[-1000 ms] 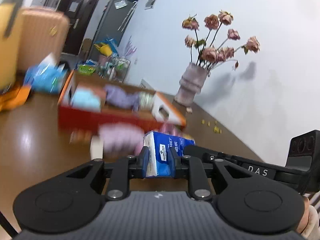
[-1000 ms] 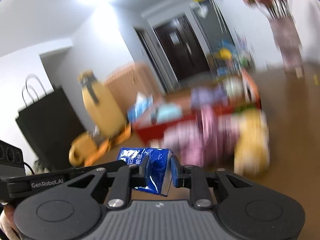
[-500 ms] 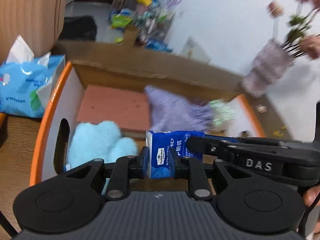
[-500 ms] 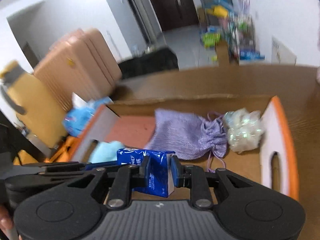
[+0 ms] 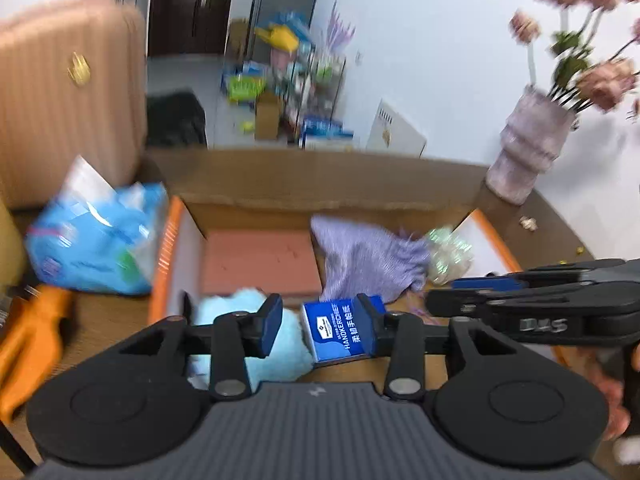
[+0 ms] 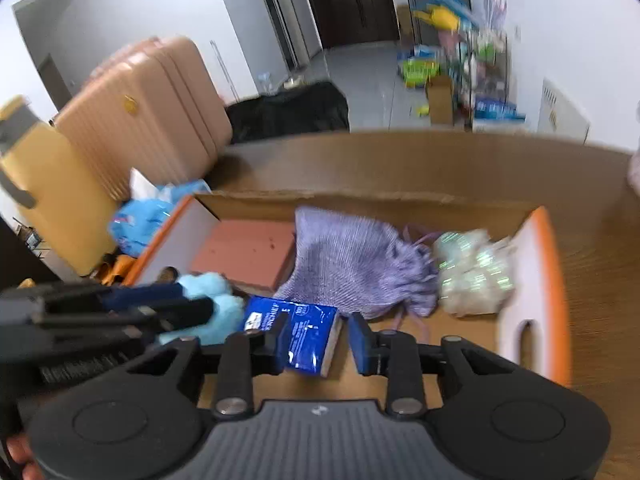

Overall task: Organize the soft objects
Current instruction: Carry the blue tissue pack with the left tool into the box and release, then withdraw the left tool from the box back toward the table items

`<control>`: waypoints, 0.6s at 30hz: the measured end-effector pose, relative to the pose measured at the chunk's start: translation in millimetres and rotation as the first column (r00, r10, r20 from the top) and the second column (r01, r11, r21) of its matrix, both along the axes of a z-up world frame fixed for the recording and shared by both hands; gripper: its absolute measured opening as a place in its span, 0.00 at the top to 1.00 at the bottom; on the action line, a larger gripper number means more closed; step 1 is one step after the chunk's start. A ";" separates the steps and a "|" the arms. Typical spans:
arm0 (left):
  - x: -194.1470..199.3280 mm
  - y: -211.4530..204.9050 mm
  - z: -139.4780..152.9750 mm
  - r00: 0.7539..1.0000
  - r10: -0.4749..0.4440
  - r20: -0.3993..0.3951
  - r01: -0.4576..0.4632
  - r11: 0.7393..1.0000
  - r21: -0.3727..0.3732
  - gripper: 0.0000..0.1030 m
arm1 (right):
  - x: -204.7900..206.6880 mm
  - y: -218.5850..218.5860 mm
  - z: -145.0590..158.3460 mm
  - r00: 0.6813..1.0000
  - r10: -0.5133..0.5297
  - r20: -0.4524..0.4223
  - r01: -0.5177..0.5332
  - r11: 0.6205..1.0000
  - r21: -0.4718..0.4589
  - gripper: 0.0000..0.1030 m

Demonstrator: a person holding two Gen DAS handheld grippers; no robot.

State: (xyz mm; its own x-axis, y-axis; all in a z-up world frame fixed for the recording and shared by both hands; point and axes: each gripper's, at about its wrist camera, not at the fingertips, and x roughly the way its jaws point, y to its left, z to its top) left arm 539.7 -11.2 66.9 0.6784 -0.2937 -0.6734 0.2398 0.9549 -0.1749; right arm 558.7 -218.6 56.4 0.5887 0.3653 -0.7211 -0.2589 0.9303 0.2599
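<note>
The left gripper (image 5: 316,326) has its jaws opening; the left finger (image 5: 272,322) stands clear, with the blue plush (image 5: 276,344) showing in the gap. The tissue pack (image 5: 340,330) sits against the right finger (image 5: 366,320), one short end facing the camera, its long axis running toward the right gripper (image 6: 316,340). That gripper's jaws are opening too: its left finger (image 6: 276,340) touches the pack's other end, while the right finger (image 6: 360,344) stands apart from it. Both grippers point down into the box (image 5: 496,244). Beyond the fingers, from left to right, lie the pink slab (image 6: 248,254), the purple pouch (image 6: 356,264) and the shiny wad (image 6: 472,272). The pack hangs over the box's near part, just right of the plush
</note>
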 end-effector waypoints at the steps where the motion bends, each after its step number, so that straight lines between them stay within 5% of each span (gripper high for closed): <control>1: -12.1 5.0 11.6 1.000 0.003 0.024 -0.003 1.000 0.004 0.58 | -11.9 -6.2 12.0 1.000 -0.004 0.027 0.004 1.000 -0.009 0.59; 12: -144.7 50.9 96.1 0.972 0.033 0.232 -0.058 0.993 0.100 0.23 | -154.3 -70.5 105.4 0.967 -0.081 0.241 0.095 0.994 -0.046 0.42; 18: -198.5 54.3 115.7 0.950 0.041 0.310 -0.079 0.990 0.113 0.19 | -208.6 -82.6 120.8 0.947 -0.121 0.297 0.126 0.992 0.002 0.41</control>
State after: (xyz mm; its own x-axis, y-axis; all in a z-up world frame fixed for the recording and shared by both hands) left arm 341.2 43.1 182.7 0.8711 -0.1743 -0.4591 0.2048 0.9787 0.0171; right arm 350.1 -301.2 177.2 0.8160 0.2658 -0.5133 -0.2050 0.9634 0.1730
